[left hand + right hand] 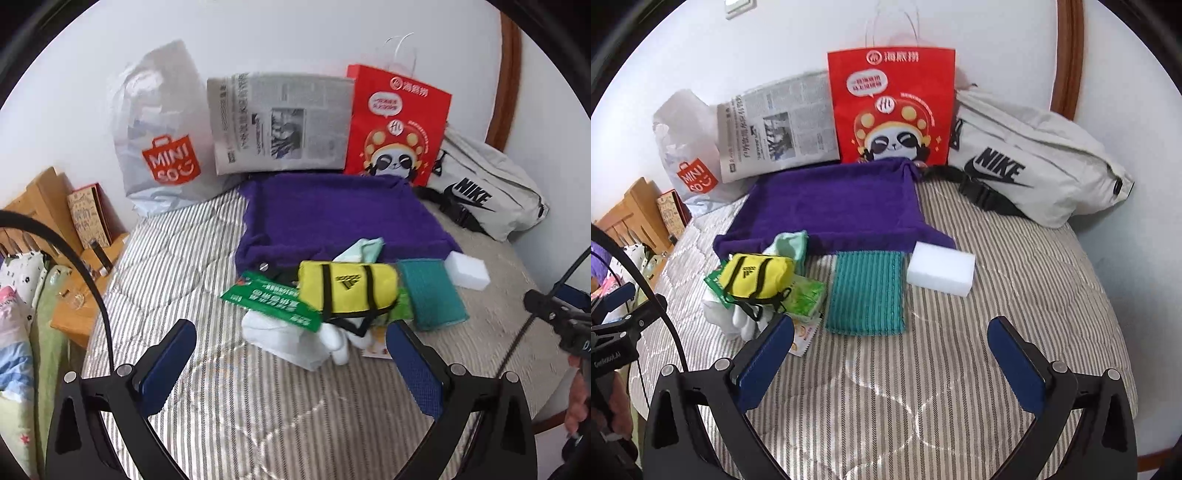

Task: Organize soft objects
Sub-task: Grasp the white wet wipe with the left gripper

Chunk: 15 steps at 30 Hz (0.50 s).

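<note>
striped bed [923, 387] under purple towel [834, 203], sponge [940, 271]

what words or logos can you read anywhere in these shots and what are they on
"MINI SO" on the grey plastic bag.
"NIKE" with a swoosh on the pale waist bag.
Three-stripe logo on the yellow pouch; the word under it is too small to read.
Chinese print on the red paper bag, newspaper and green packet: too blurred to read.
</note>
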{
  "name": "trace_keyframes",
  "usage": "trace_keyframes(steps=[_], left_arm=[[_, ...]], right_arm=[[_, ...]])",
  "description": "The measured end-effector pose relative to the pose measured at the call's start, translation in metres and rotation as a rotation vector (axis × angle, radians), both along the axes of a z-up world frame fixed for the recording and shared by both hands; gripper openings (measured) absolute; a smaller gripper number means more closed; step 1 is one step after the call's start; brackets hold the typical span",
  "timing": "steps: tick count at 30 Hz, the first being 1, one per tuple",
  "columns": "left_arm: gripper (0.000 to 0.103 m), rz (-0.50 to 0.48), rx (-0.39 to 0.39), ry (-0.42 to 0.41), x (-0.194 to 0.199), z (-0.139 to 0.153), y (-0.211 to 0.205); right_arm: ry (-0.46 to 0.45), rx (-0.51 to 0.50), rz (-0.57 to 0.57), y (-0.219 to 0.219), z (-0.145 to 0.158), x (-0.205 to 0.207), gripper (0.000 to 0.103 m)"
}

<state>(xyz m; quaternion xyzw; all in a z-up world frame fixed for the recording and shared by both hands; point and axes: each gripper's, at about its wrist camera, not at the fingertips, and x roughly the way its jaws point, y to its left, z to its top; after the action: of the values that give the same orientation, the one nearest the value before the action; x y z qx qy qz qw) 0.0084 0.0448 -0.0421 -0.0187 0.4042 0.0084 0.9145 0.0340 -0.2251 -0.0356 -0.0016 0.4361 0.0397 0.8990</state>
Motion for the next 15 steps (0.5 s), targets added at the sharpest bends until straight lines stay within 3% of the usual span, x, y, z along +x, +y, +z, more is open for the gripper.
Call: trace_keyframes(steps=[11, 15], left_arm=[[0.103, 0.067, 0.02, 0.13, 0.039, -0.063, 0.032], [0.103, 0.046, 0.015, 0.152, 0.042, -0.078, 0.033]], right_arm=[[0.066, -0.023, 0.004, 0.001, -0.029, 0.016, 0.103], [0.088, -0.031, 0.004, 0.002, -0.038, 0.024, 0.103]])
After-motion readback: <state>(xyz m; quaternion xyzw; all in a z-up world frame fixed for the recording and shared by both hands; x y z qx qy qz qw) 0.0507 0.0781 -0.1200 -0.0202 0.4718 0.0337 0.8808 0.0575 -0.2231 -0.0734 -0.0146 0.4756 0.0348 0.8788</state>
